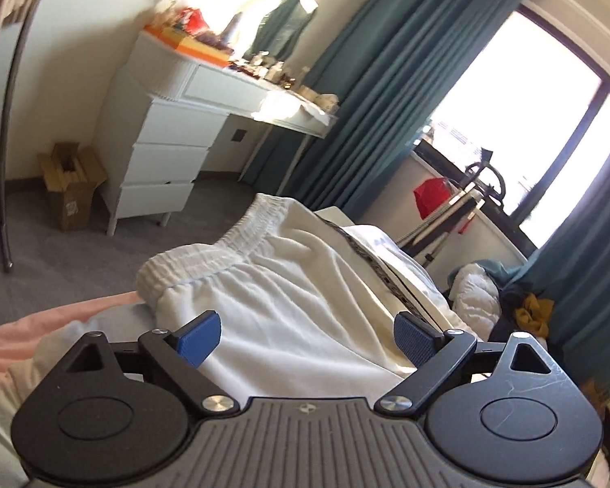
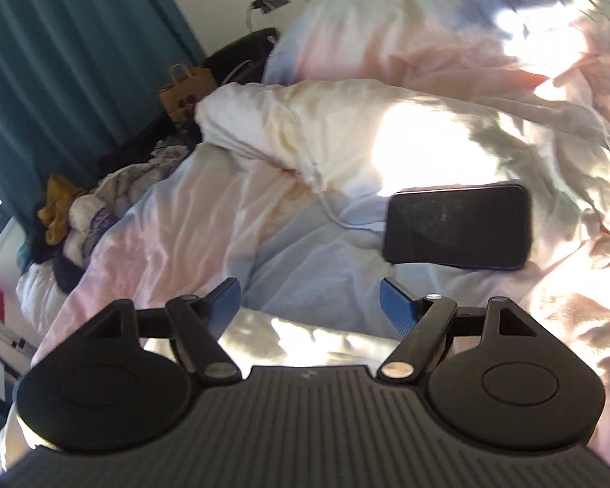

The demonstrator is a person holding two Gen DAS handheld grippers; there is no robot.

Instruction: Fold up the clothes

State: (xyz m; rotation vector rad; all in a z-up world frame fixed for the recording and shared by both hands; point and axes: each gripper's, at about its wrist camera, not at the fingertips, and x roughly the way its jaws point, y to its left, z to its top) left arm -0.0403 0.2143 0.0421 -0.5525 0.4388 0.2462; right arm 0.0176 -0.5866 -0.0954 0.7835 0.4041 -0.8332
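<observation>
1. Left wrist view: the left gripper (image 1: 307, 339) hangs with jaws apart and empty above one white ribbed-waistband garment (image 1: 288, 293), which looks laid out on the bed for folding.
2. One right gripper (image 2: 310, 303), also spread and empty, hovers above the pastel tie-dye duvet (image 2: 191, 219); one black phone (image 2: 459, 227) lies near.

A white chest of drawers (image 1: 162, 150) stands at ten o'clock in the left wrist view, its top crowded with blurred clutter. An open cardboard box (image 1: 71, 187) sits on the grey carpet beside it at nine. Teal curtains (image 1: 390, 81) hang at one o'clock beside a bright window (image 1: 520, 122). In the right wrist view, a dark phone (image 2: 459, 225) lies screen-up at three o'clock on a pastel duvet (image 2: 207, 227), and a brown paper bag (image 2: 183, 95) stands at eleven.
</observation>
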